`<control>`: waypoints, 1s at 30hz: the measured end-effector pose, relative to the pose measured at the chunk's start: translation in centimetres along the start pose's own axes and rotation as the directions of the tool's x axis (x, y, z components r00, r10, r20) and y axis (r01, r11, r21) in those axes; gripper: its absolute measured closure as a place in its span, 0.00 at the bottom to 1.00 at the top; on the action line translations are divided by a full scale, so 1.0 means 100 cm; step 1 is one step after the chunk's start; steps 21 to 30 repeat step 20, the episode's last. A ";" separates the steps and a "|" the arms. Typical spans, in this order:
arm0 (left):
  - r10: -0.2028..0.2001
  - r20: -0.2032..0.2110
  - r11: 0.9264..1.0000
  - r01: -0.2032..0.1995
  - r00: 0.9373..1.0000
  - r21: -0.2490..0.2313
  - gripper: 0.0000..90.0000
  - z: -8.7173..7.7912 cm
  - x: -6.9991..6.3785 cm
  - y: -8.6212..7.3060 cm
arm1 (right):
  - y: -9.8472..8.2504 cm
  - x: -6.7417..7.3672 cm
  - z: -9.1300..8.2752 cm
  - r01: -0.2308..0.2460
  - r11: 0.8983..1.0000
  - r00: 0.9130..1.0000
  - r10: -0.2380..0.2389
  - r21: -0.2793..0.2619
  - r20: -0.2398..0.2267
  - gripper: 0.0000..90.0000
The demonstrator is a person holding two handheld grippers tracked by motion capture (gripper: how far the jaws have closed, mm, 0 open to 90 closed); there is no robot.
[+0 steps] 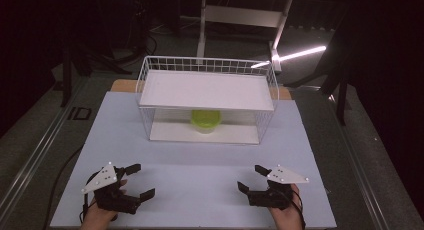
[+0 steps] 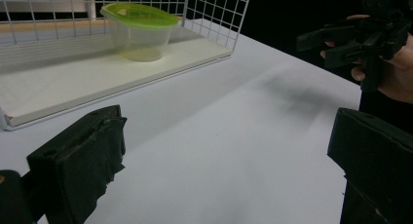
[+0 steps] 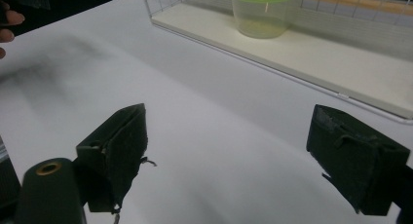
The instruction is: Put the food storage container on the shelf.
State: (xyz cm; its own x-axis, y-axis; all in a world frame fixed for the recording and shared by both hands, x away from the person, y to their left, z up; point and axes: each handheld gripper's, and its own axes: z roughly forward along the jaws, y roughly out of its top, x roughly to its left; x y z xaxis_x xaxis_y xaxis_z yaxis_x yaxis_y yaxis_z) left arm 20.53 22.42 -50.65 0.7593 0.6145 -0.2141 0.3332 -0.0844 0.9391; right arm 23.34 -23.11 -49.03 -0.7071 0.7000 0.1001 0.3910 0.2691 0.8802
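ahead of your left gripper [image 2: 224,151], the container [image 2: 139,31] is clear, glossy plastic with a smooth lime-green lid [image 2: 139,13]. it sits in a white wire rack [image 1: 150,65] on a matt white board [image 2: 73,83]. your jaw pads look rough and frayed, matt black. beneath them, the table sheet [image 1: 200,185] is smooth and matt.

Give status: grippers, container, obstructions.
Left gripper open, right gripper open, both empty. Green-lidded container on wire rack lower shelf, untouched. Upper shelf overhangs it.

Clear container [image 1: 205,121] with lime-green lid in white grid-wire basket [image 1: 145,85]; black tools on pale lavender mat [image 1: 200,185].
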 end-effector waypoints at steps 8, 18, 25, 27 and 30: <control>0.034 0.002 0.999 -0.034 0.999 0.015 0.01 0.005 -0.006 0.000 | -0.005 -0.007 0.007 0.033 0.999 0.999 -0.034 0.036 0.023 0.17; 0.026 -0.022 0.999 -0.025 0.999 0.020 0.01 0.003 -0.001 -0.002 | -0.009 -0.015 0.011 -0.007 0.999 0.999 0.005 0.053 0.048 0.17; 0.025 -0.025 1.000 -0.024 0.999 0.014 0.01 0.002 0.000 -0.003 | -0.009 -0.015 0.011 -0.005 0.999 0.999 0.002 0.051 0.050 0.17; 0.025 -0.025 1.000 -0.024 0.999 0.014 0.01 0.002 0.000 -0.003 | -0.009 -0.015 0.011 -0.005 0.999 0.999 0.002 0.051 0.050 0.17; 0.025 -0.025 1.000 -0.024 0.999 0.014 0.01 0.002 0.000 -0.003 | -0.009 -0.015 0.011 -0.005 0.999 0.999 0.002 0.051 0.050 0.17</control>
